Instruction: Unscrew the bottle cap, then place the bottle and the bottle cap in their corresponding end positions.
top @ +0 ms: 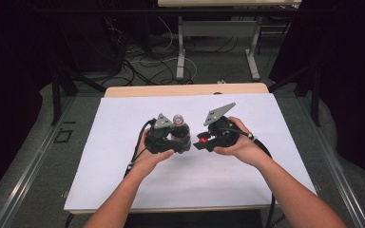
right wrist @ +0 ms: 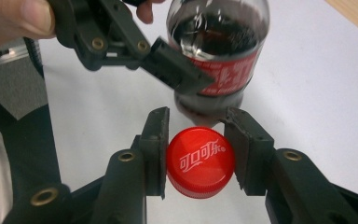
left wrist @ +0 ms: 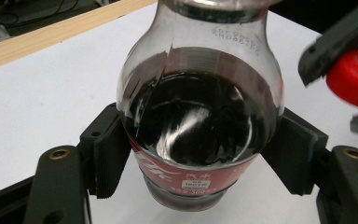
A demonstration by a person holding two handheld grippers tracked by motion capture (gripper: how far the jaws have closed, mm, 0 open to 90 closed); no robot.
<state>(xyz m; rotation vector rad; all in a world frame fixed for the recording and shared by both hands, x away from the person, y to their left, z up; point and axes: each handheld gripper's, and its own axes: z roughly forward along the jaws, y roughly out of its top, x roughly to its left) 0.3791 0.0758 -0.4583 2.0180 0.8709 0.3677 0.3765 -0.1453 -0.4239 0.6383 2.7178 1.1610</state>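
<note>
- the left gripper point(left wrist: 200, 154) has its jaws clamped on the lower body of a small cola bottle point(left wrist: 198, 116), one ribbed pad on each side, against the red label.
- the bottle is clear plastic, open at the neck and partly full of dark cola; the shoulder above the liquid is empty.
- the right gripper point(right wrist: 199, 154) has its jaws pinched on a red bottle cap point(right wrist: 200, 162), top face toward the camera, white characters printed on it.
- the right gripper view alone shows the cap's lettering; the left gripper view shows the cap as a red blur at its right edge.
- in the high view both grippers sit close together over the white table point(top: 123, 123), the cap just beside the bottle, apart from it.
</note>
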